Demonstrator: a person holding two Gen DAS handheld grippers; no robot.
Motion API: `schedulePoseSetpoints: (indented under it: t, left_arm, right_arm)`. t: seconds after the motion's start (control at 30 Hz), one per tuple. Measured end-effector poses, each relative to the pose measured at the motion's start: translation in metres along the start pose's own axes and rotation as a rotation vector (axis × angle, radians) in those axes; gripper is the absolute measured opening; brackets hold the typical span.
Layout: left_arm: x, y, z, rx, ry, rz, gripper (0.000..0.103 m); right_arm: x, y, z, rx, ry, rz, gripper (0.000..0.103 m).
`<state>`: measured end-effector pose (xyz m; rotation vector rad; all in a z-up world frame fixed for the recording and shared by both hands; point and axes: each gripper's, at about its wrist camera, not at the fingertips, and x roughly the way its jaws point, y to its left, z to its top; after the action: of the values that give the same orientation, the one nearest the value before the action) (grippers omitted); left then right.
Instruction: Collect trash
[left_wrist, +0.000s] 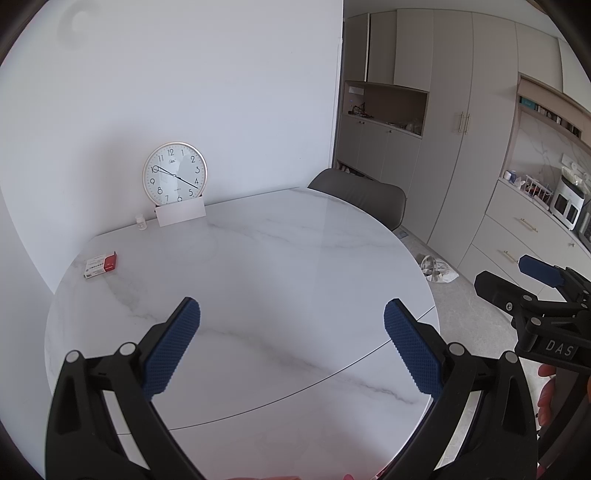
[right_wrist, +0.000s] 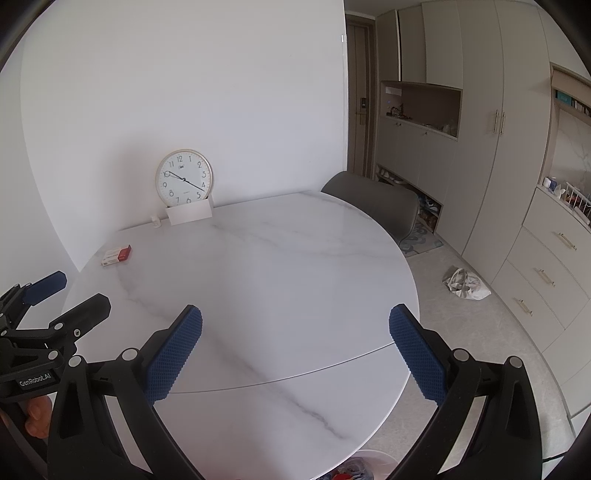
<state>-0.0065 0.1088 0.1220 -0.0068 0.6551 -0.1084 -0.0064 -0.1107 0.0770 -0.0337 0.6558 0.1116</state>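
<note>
Left wrist view: I look forward along the left gripper (left_wrist: 291, 347) from above the near edge of the round marble table (left_wrist: 258, 266), facing the wall clock (left_wrist: 174, 172). Right wrist view: the same heading from just to the right, along the right gripper (right_wrist: 295, 350). Both share the table, clock, chair (right_wrist: 373, 201) and cabinets (right_wrist: 476, 122); each catches the other gripper at its side.

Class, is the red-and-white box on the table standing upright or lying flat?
Lying flat: the red-and-white box rests on its broad face on the marble table, label side up.
</note>
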Motion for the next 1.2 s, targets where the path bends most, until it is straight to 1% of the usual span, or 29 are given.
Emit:
schedulePoseSetpoints:
  t: [0.5, 0.77, 1.2]
  left_arm:
    - [0.0, -0.001, 0.0, -0.001, 0.0, -0.001, 0.096]
    - [0.0, -0.001, 0.0, -0.001, 0.0, -0.001, 0.096]
    - [0.0, -0.001, 0.0, 0.0, 0.0, -0.001, 0.096]
  right_arm:
    - [0.002, 0.003, -0.001, 0.001, 0.001, -0.001, 0.101]
    - [0.003, 0.012, -0.002, 0.003, 0.003, -0.002, 0.101]
    - [0.005, 0.012, -0.002, 0.006, 0.006, -0.003, 0.101]
